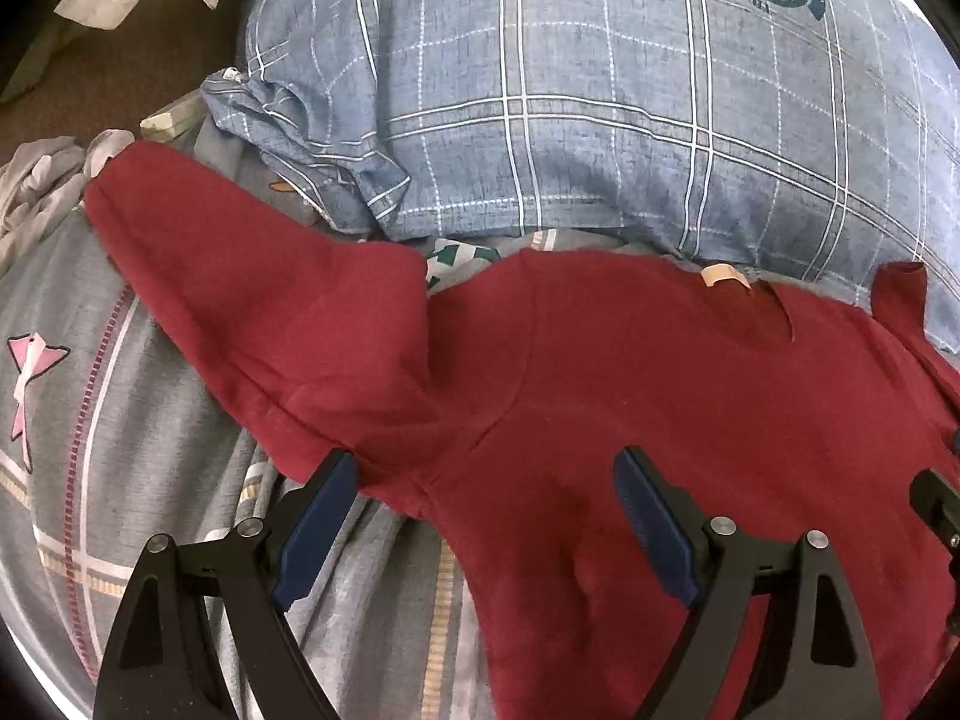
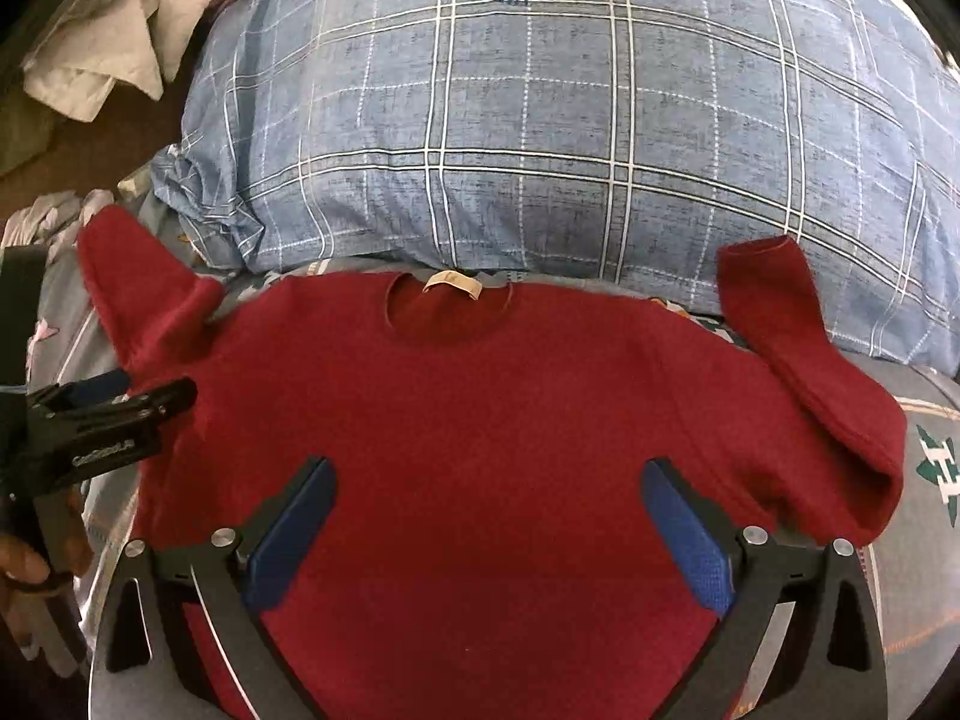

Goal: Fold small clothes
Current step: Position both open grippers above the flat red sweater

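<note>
A small dark red long-sleeved sweater (image 2: 480,396) lies flat on a bed, neck towards the pillow, with a beige neck label (image 2: 451,284). Its left sleeve (image 1: 240,300) stretches out up and left; its right sleeve (image 2: 798,360) angles out to the right. My left gripper (image 1: 486,468) is open and empty, hovering over the left armpit area of the sweater (image 1: 660,396). It also shows at the left edge of the right wrist view (image 2: 120,408). My right gripper (image 2: 489,471) is open and empty above the middle of the sweater's body.
A large blue plaid pillow (image 2: 540,138) lies just behind the sweater's collar. The bed has a grey patterned sheet (image 1: 150,450). Crumpled pale clothes (image 1: 36,180) lie at the left edge, and more pale cloth (image 2: 102,60) lies at the far left.
</note>
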Tool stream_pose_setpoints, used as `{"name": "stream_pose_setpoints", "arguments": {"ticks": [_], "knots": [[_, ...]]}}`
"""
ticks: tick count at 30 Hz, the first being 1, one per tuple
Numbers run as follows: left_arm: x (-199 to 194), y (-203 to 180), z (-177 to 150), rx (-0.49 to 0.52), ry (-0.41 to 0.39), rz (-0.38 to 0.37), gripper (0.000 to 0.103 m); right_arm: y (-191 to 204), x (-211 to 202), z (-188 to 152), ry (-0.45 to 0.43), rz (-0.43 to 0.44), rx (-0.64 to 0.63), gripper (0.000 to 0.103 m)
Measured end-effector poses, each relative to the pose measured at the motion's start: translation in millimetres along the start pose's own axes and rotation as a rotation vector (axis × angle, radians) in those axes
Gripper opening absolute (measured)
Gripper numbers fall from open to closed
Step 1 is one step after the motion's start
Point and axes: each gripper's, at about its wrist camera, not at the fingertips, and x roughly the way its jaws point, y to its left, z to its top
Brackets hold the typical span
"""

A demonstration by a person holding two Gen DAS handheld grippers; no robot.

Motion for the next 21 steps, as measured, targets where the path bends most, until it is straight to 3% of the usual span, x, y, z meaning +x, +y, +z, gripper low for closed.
{"name": "stream_pose_setpoints", "arguments": {"ticks": [21], "knots": [[-3.2,6.5,-3.8,-0.023,-0.019,-0.015,0.087,-5.1,9.7,2.5,-0.004,-0.005,0.025,0.101]]}}
